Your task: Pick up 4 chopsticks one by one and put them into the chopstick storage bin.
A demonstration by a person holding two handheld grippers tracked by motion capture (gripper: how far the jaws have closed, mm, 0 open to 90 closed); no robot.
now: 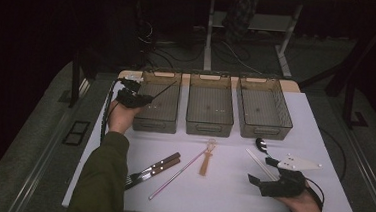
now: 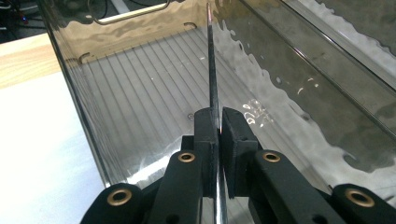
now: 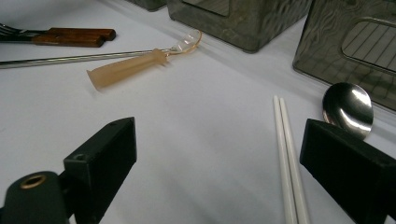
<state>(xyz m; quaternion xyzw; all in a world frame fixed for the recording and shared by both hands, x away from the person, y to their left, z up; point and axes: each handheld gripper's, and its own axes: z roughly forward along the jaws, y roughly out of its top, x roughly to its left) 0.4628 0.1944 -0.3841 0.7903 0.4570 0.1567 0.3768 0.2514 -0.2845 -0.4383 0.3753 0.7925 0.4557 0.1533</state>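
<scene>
- The room is dark, with table legs and cables on the floor at the back. In front is a white surface.
- Three see-through grey bins stand in a row at the far side of the surface: the left bin, the middle bin and the right bin.
- The middle bin and the right bin look like they have nothing in them.
- The left gripper is at the near left corner of the left bin. Its jaws are clamped on a thin dark stick.
- The stick leans up and over the left bin. In the left gripper view the stick points along the bin's ribbed floor. I cannot tell if its tip touches the bin.
- The right gripper rests low on the surface at the near right. Its jaws are apart, with nothing between them.
- Two white sticks lie side by side just by that gripper.
- One shiny spoon lies next to them, near the right bin.
- One pale orange spoon lies in the middle of the surface.
- One long thin straw lies beside it, and they cross at the far end.
- Two pieces with brown wood handles lie to the left. One is a fork.
- I can see no writing to read on anything.
</scene>
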